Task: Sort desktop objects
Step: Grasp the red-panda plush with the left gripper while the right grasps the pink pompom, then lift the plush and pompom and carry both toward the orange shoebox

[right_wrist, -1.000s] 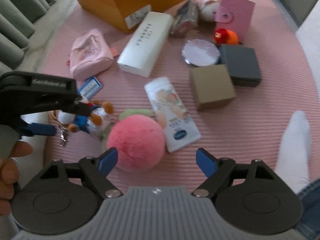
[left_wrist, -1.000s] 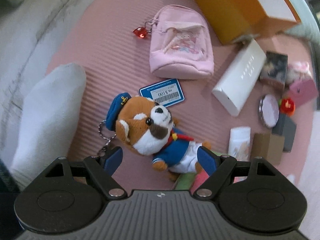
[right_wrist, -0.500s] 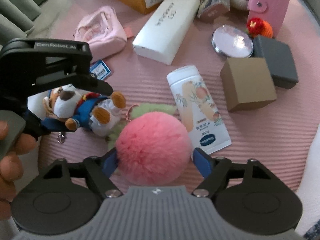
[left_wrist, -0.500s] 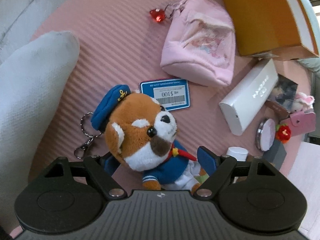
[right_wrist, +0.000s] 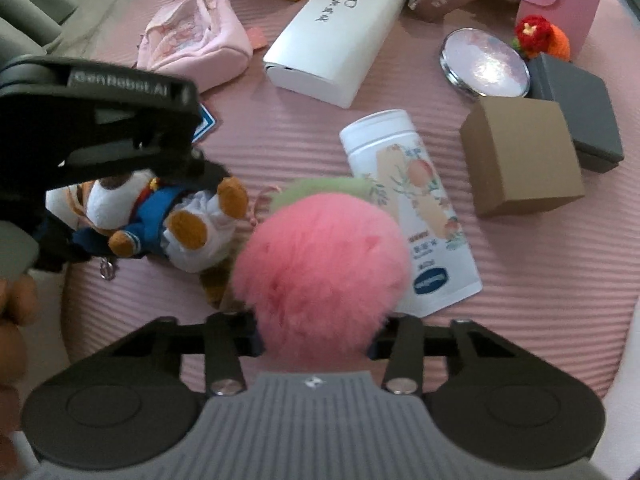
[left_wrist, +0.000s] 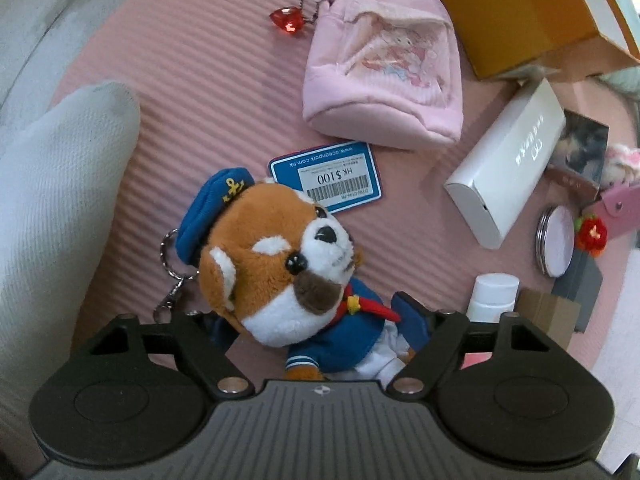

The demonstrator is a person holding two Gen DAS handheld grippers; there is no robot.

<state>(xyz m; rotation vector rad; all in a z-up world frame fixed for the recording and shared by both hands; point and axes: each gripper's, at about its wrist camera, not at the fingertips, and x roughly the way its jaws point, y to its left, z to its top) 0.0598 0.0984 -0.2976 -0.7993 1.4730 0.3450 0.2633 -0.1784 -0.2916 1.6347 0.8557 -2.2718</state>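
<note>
A ribbed, matt pink foam mat carries a fuzzy plush dog with a metal clasp, a fluffy pink pompom, a soft cloth pouch, a matt cardboard box and a glossy plastic bottle.

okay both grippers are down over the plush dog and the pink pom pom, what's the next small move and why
Probably finish both squeezes before lifting: the right gripper is closing with the pink pom pom between its jaws, and the left gripper is closing around the plush dog.

Both grippers are pointing steeply down: the left gripper is closing, still wide; the right gripper is closing tighter.
</note>
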